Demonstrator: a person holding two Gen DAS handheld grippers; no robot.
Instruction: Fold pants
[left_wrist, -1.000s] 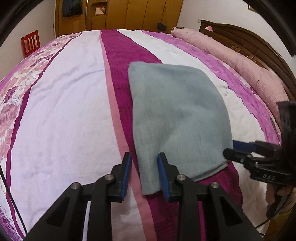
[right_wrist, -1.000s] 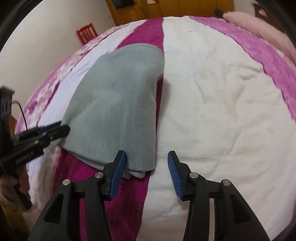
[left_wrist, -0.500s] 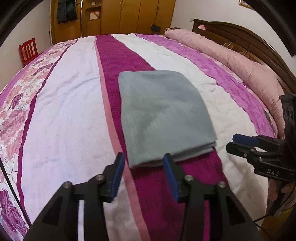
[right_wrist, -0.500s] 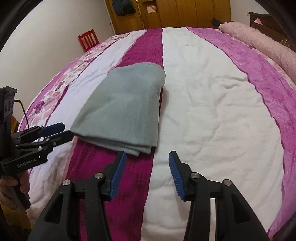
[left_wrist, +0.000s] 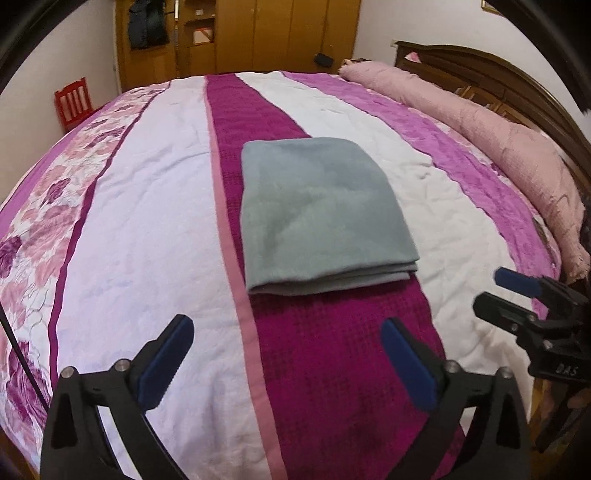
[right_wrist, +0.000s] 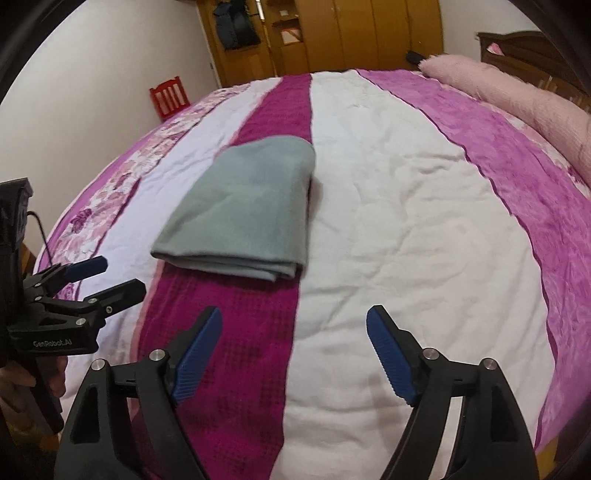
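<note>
On the dark magenta stripe of the bedspread (left_wrist: 122, 229) we see the grey pants (left_wrist: 317, 214) lying folded into a flat, neat rectangle, stacked edges facing us, the right side spilling onto the white stripe. Nearer to us, our left gripper (left_wrist: 284, 354) hangs over the bedspread with its jaws just spread wide, nothing between the blue pads (left_wrist: 162, 365), well clear of the cloth. Off to the right, our right gripper (right_wrist: 295, 350) has also just been opening, jaws apart and empty above the magenta and white stripes. Each tool shows in the other's view, a hand (right_wrist: 22, 380) wrapped on the left one's grip. Farther right we find a long pink bolster (left_wrist: 517, 147) against the dark wooden headboard (left_wrist: 491, 70); far back, a wooden wardrobe (left_wrist: 266, 33) and a red chair (left_wrist: 72, 101).
</note>
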